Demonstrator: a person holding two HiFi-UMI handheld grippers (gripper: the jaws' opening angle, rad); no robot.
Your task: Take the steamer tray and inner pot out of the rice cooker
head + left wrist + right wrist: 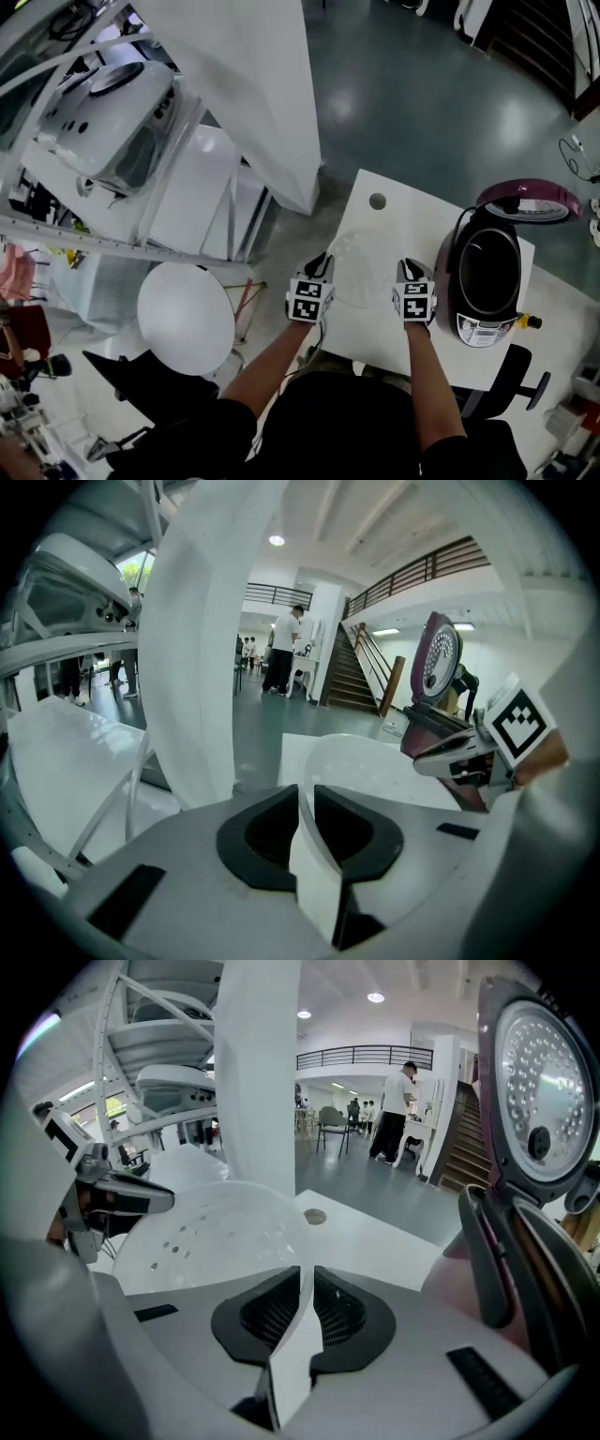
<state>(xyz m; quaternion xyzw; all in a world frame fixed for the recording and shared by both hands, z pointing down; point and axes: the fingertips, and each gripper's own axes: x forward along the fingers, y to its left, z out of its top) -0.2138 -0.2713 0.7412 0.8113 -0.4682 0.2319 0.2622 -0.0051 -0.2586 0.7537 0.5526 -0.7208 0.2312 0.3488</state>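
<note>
Far to the left stands a white metal rack point(141, 202) with a white appliance point(108, 117) on it. Nearer to the person is a round white stool top point(186, 319). A broad white pillar point(253, 84) rises between the rack and the white desk point(394, 342).

Over the desk's left half, the left tongs point(323, 269) are clamped on the left rim of the steamer tray point(364, 267). The left gripper view shows both dark pads pressed against the thin white edge. The tray is a pale, translucent dish with small holes in its floor. It is out of the rice cooker and hangs between the two tools above the desk top, just beside the cooker. I cannot tell whether its underside touches the surface. Beyond it a round cable hole point(378, 201) is set into the desk.

The right tongs point(411, 272) are closed on the tray's opposite rim, and in the right gripper view the edge runs straight up between the pads. Each tool carries its marker cube towards the person, whose bare forearms reach in from below.

To the right, on the same desk, stands the rice cooker point(480, 328). Its maroon lid point(527, 200) is swung fully open and back. The inner pot point(488, 272) is still seated in the cooker body and shows as a dark round well. A black office chair point(511, 375) stands at the desk's near right corner. Several people stand far back by a staircase point(349, 677).
</note>
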